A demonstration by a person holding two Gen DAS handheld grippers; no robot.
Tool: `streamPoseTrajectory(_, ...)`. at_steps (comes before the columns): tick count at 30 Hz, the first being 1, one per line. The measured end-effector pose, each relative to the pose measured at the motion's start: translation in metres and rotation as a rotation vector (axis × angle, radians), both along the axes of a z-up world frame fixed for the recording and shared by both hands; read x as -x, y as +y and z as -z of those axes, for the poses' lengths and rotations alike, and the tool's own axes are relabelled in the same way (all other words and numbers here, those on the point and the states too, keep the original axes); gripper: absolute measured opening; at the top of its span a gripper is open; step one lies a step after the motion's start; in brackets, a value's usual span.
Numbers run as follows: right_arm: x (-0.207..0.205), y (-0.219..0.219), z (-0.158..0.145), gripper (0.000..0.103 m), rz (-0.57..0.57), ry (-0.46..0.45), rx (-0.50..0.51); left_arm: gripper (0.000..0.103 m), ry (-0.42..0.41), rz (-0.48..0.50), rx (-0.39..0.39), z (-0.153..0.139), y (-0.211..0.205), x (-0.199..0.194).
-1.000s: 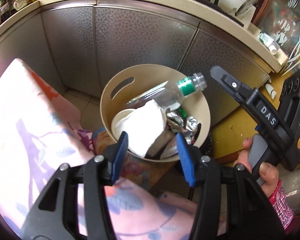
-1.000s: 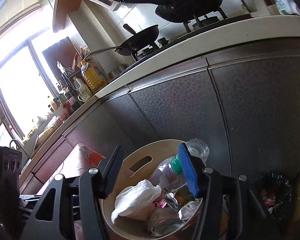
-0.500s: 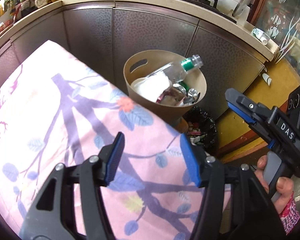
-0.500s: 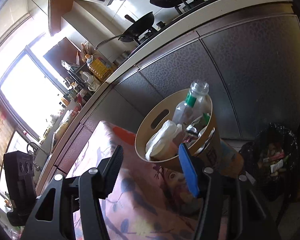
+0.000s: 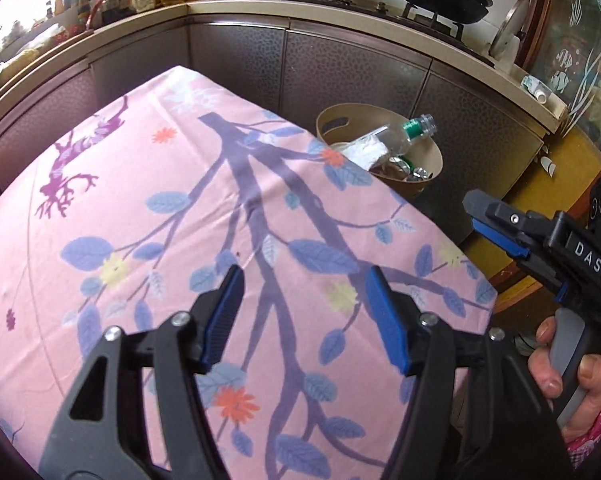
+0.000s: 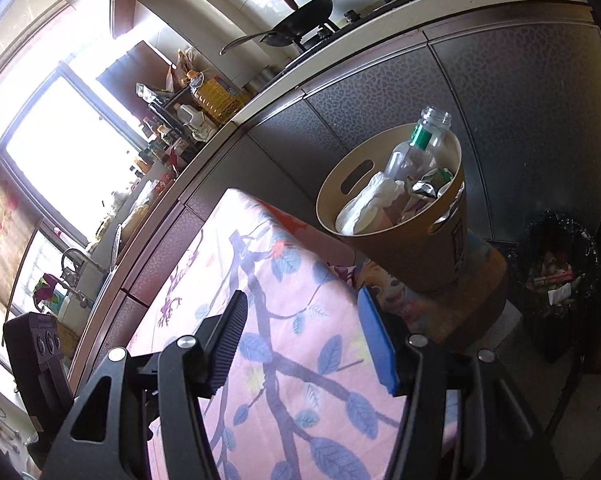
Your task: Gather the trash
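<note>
The left gripper (image 5: 304,304), black with blue pads, hung above the pink tablecloth with purple branches and blue leaves (image 5: 180,208). Its jaws had just been opening and stood spread, with nothing between them. The right gripper (image 6: 300,334), of the same kind, was held by a hand (image 5: 568,376) at a grey handle; its fingers were also apart and empty. The round beige plastic bin (image 6: 412,248) stood just past the far corner of the table, before the dark grey cabinet doors (image 5: 340,68). In it lay the trash: a clear plastic bottle with a green band at the neck (image 6: 416,148), leaning out over the rim, a white crumpled paper (image 6: 372,200) and some silver foil wrappers (image 6: 424,190). Beside the bin, on the floor, stood a black bag with rubbish (image 6: 556,268).
</note>
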State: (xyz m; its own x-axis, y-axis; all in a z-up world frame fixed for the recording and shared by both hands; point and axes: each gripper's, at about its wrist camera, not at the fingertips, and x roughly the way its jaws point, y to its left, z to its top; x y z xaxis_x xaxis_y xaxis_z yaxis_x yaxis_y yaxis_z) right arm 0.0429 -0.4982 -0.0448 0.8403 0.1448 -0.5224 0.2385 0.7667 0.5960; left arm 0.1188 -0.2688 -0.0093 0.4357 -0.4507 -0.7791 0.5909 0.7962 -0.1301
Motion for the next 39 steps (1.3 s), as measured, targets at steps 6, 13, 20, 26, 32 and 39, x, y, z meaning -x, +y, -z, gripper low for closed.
streamPoseTrajectory(6, 0.000, 0.026, -0.007, 0.055, -0.019, 0.023, 0.024, 0.064, -0.044, -0.071, 0.011, -0.005, 0.034, 0.011)
streamPoseTrajectory(13, -0.001, 0.055, -0.013, 0.055, -0.050, 0.051, 0.064, 0.065, -0.070, -0.109, 0.028, -0.007, 0.059, 0.020)
streamPoseTrajectory(20, 0.000, 0.073, -0.018, 0.055, -0.026, 0.083, 0.111, 0.069, -0.086, -0.106, 0.041, -0.005, 0.074, 0.020)
streamPoseTrajectory(26, 0.000, 0.081, -0.022, 0.055, 0.030, 0.107, 0.139, 0.071, -0.069, -0.059, 0.064, -0.004, 0.075, 0.010)
streamPoseTrajectory(32, 0.005, 0.080, -0.021, 0.055, 0.116, 0.157, 0.172, 0.071, -0.083, 0.012, 0.091, -0.010, 0.066, -0.002)
streamPoseTrajectory(39, 0.030, 0.081, -0.026, 0.055, 0.149, 0.185, 0.184, 0.085, -0.144, 0.052, 0.124, -0.031, 0.062, 0.001)
